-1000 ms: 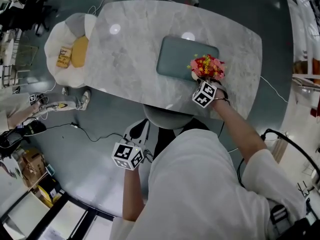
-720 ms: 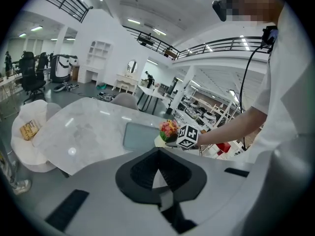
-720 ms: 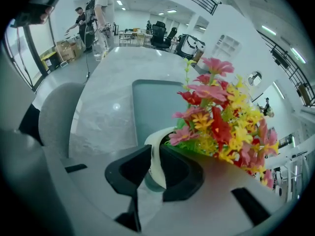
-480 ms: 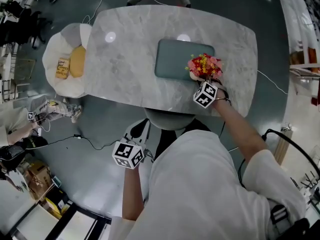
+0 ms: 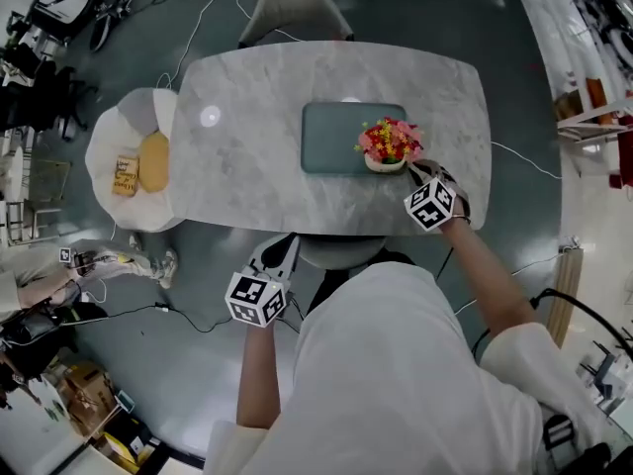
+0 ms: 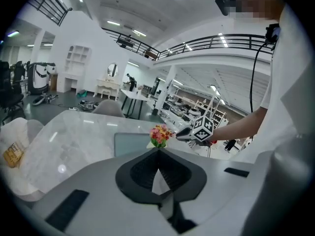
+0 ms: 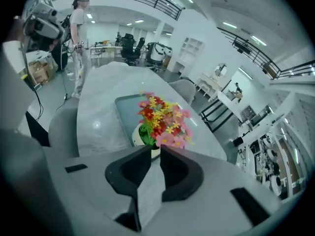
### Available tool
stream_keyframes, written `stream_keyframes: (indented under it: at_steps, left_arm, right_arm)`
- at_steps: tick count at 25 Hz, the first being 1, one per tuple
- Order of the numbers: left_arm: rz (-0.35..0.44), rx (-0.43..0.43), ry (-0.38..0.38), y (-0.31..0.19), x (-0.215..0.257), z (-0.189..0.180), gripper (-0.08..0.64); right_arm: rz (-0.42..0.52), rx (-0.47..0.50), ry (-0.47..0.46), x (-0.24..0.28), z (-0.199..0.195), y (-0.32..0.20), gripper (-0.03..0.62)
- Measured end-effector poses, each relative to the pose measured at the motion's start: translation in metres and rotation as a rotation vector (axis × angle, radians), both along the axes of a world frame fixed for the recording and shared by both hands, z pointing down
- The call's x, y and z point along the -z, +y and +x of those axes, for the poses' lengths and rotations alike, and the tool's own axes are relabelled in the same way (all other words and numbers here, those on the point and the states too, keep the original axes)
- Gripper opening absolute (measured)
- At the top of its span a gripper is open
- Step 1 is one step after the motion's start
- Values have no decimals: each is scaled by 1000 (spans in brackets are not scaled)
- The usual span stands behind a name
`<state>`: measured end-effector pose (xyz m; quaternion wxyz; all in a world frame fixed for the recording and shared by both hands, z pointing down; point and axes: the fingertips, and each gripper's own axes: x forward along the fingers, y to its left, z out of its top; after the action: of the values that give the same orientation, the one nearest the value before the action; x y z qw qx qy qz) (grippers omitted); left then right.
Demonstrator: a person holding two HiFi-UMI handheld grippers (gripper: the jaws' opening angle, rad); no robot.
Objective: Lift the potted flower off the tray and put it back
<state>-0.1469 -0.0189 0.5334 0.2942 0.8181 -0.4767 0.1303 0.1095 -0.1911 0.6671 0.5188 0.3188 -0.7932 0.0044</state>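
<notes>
We see the potted flower [image 5: 388, 142] standing upright on the teal tray [image 5: 331, 137], at its right end, near the front edge. The tray lies flat on the marble table [image 5: 247, 117], right of centre.

The right gripper [image 5: 413, 170] hangs over the table just beside the pot, on the person's side, with its tips pointing at it. From the head view we cannot tell if they touch it. In the right gripper view its jaws stand a narrow slit apart with nothing between them. The white pot and the red, pink and yellow blooms sit just past the tips.

The left gripper [image 5: 284, 244] is off the table, held in front of the near table edge over a grey chair seat [image 5: 336, 253], well apart from tray and flower. In the left gripper view its jaws meet at the tips and hold nothing. Flower and tray show far ahead, with the other gripper beside the flower.

Left of the table we note a white lounge chair [image 5: 114, 127] with a yellow cushion [image 5: 153, 160] and a small packet [image 5: 124, 174] on it. A second grey chair [image 5: 293, 8] stands at the table's far side.
</notes>
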Motion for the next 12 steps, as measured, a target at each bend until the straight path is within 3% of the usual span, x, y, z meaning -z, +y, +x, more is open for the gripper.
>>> stream_keyframes:
  at_steps: [5, 12]
  left_arm:
    - [20, -38, 2, -5, 5, 4, 9]
    - [-1, -48, 28, -12, 2, 3, 9]
  right_arm:
    - [38, -168, -110, 44, 40, 14, 48]
    - [26, -375, -432, 93, 71, 57, 18]
